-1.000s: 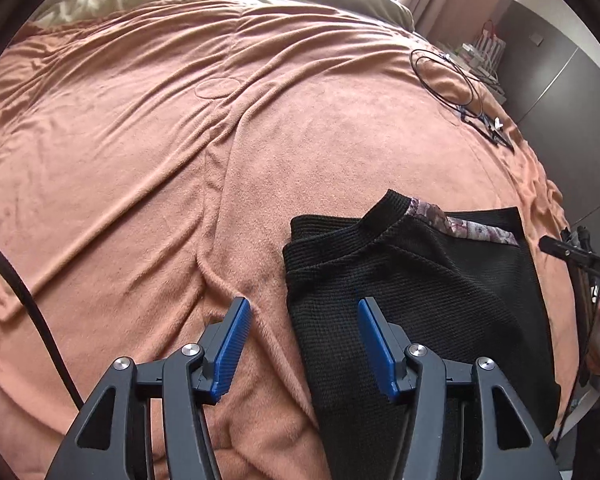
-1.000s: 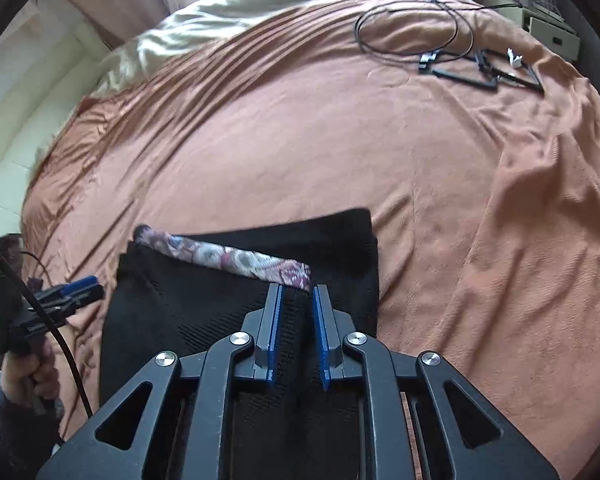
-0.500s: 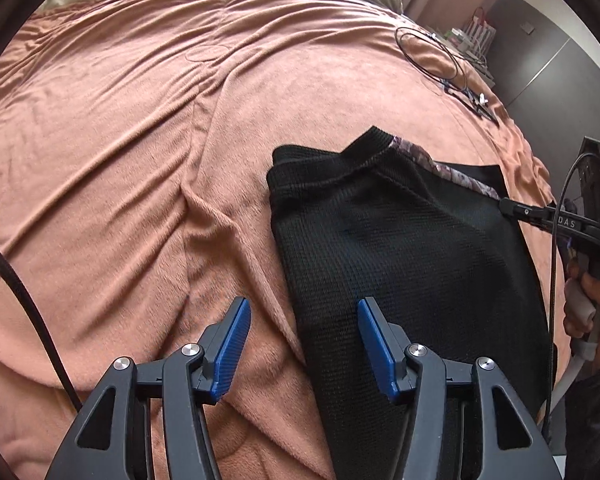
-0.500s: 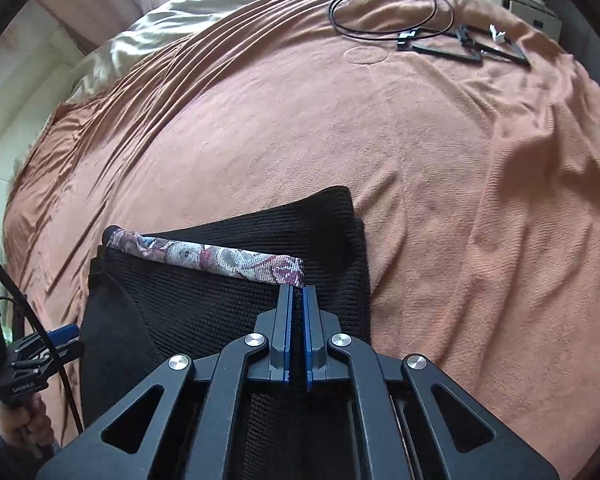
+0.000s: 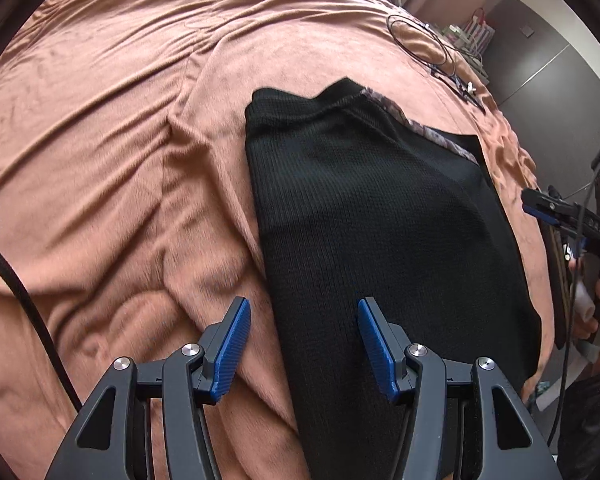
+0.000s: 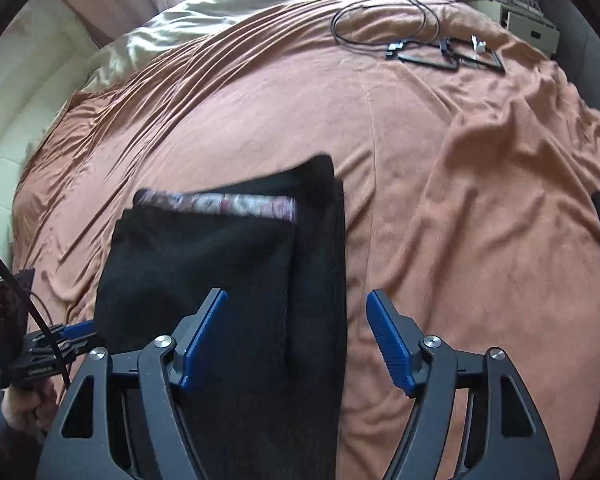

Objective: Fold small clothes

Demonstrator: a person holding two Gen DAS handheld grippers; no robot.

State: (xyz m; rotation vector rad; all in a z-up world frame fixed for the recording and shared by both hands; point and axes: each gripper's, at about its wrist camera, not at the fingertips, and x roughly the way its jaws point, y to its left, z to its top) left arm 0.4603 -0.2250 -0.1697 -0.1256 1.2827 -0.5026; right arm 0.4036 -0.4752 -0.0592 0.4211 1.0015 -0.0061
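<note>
A black knit garment (image 5: 380, 216) with a floral-patterned band (image 5: 432, 132) lies folded on the brown bedspread (image 5: 120, 140). My left gripper (image 5: 304, 344) is open and empty, its jaws straddling the garment's near left edge. In the right wrist view the garment (image 6: 228, 264) and its floral band (image 6: 228, 204) lie ahead. My right gripper (image 6: 296, 336) is open and empty over the garment's near right edge. The right gripper also shows in the left wrist view (image 5: 540, 206) at the right.
A black cable loop (image 6: 384, 20) and flat black frames (image 6: 448, 56) lie at the far side of the bed. A beige pillow or duvet (image 6: 240, 4) lies at the head. A dark wardrobe (image 5: 548, 56) stands beyond the bed's right side.
My right gripper was shut by the floral band and has opened wide and pulled back. The left gripper stayed open and moved closer along the garment's left edge.
</note>
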